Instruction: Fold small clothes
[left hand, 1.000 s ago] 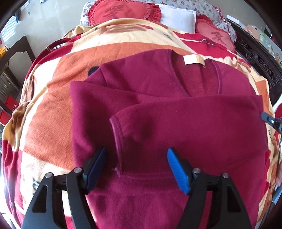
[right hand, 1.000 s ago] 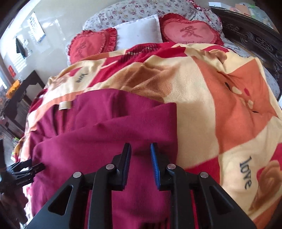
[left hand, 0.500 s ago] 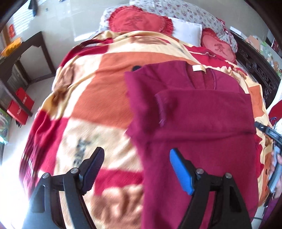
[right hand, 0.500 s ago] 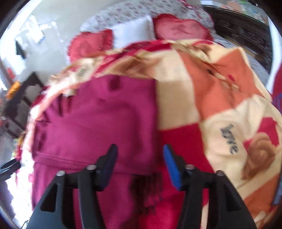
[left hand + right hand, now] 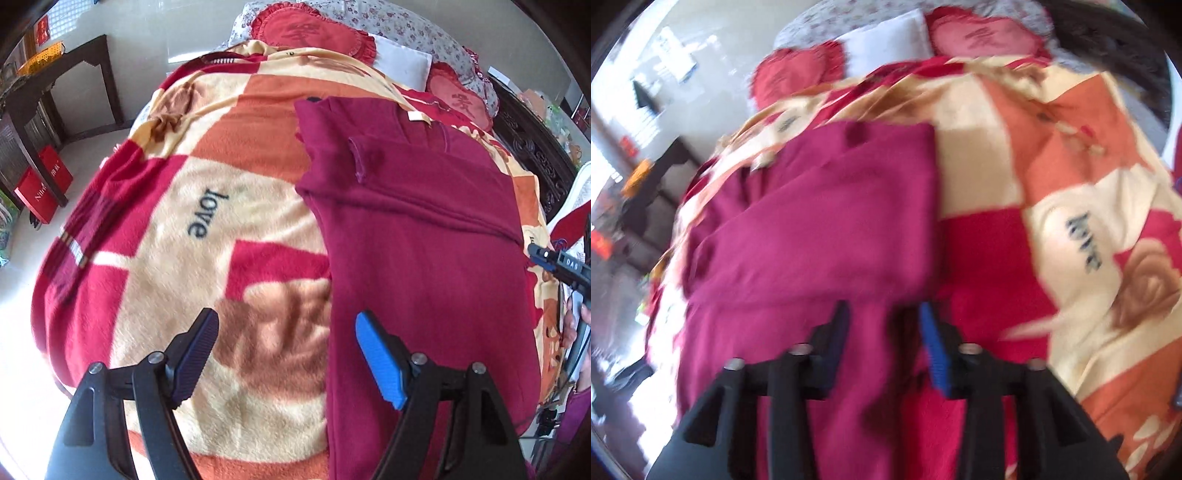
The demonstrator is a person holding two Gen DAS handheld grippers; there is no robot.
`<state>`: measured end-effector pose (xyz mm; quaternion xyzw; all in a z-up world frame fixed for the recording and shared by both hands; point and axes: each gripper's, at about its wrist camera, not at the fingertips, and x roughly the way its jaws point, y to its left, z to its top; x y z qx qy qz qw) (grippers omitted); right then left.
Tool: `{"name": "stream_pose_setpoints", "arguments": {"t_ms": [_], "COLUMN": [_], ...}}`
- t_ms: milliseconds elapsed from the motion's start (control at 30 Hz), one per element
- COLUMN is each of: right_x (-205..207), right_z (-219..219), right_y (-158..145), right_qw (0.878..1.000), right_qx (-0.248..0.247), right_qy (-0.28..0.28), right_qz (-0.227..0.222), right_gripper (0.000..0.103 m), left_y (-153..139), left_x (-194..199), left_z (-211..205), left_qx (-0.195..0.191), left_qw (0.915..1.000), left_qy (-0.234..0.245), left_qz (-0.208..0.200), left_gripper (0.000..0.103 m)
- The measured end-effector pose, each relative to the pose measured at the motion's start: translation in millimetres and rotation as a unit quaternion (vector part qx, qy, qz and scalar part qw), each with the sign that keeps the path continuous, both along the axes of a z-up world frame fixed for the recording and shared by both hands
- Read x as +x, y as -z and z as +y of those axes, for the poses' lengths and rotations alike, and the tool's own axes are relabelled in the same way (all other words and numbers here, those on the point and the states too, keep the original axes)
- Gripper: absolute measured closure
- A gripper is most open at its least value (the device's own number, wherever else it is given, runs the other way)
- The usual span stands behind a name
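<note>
A dark red fleece sweater [image 5: 424, 236] lies flat on the bed blanket [image 5: 207, 221], with both sleeves folded across its chest and a cream neck label at the far end. My left gripper [image 5: 286, 354] is open and empty, above the blanket at the sweater's left lower edge. My right gripper [image 5: 884, 339] is open and empty, over the sweater's [image 5: 827, 229] right lower edge; this view is blurred. The right gripper's tip also shows in the left wrist view [image 5: 554, 258] at the far right.
The blanket [image 5: 1071, 192] is orange, cream and red. Heart-shaped red cushions [image 5: 310, 33] and a white pillow [image 5: 402, 62] lie at the bed's head. A dark wooden table [image 5: 55, 85] and a red box [image 5: 44, 188] stand left of the bed. A carved dark bedframe [image 5: 532, 147] runs along the right.
Both grippers have pulled back toward the sweater's lower end. The left has swung left off the sweater. The right gripper opened wider and let go of the folded sleeve, which now lies flat.
</note>
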<state>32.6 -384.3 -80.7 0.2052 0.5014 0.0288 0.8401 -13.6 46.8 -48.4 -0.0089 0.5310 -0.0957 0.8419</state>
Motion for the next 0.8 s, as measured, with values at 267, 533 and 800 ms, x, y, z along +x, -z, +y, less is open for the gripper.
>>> {"name": "stream_pose_setpoints", "arguments": {"t_ms": [267, 533, 800], "right_x": [-26.9, -51.3, -146.9], "right_z": [32.7, 26.7, 29.2], "right_y": [24.0, 15.3, -3.0], "right_qw": [0.998, 0.999, 0.992], "right_qx": [-0.053, -0.018, 0.02], "right_qy": [-0.022, -0.033, -0.119], "right_qz": [0.005, 0.004, 0.036], "right_gripper": [0.103, 0.101, 0.076], "left_y": [3.3, -1.0, 3.1], "left_x": [-19.6, -40.7, -70.5], "left_z": [-11.5, -6.7, 5.1], "left_qx": [-0.016, -0.013, -0.04], "left_qw": [0.9998, 0.9998, 0.9988], "left_qy": [0.012, 0.017, 0.022], "left_qz": [0.007, 0.001, 0.019], "left_gripper": [0.023, 0.023, 0.023]}}
